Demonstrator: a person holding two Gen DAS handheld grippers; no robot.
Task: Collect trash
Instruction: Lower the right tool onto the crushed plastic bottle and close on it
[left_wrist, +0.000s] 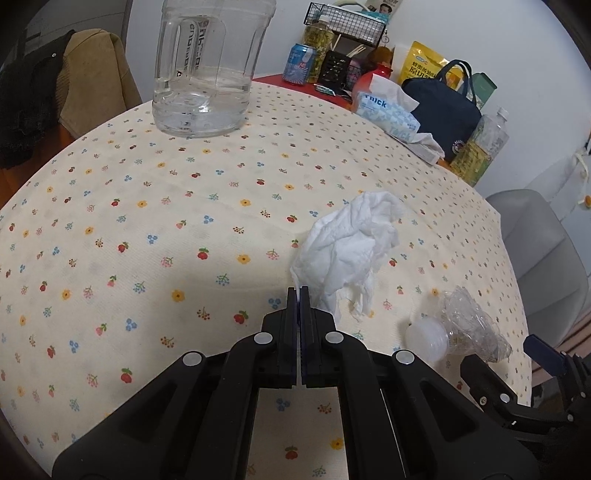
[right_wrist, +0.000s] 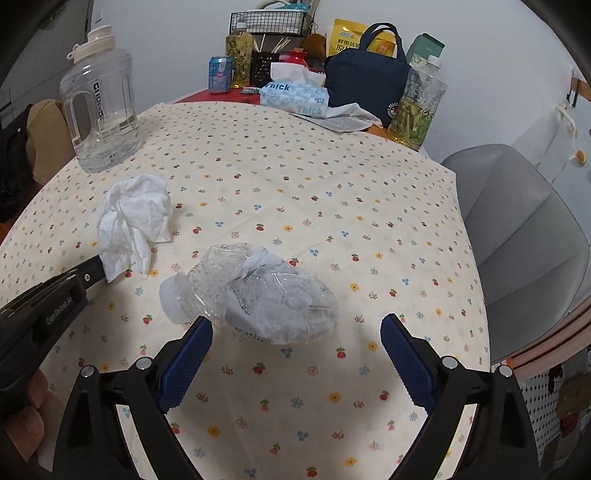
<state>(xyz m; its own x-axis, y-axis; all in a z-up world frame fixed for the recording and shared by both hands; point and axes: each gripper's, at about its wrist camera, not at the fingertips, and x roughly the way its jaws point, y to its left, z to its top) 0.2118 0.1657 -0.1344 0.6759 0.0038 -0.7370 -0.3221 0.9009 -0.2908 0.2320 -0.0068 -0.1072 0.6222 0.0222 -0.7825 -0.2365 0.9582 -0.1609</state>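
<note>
Table with floral-print cloth; grey chair beside it at right; white wall behind; jacket-draped chair at left.

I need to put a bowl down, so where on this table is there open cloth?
Bare floral cloth lies between the water jug, tissue box and crushed bottle, plus the strip toward the grey chair. The back edge is crowded around the navy bag. The crumpled tissue occupies the left.

white tissue, cream flower-dotted tablecloth.
</note>
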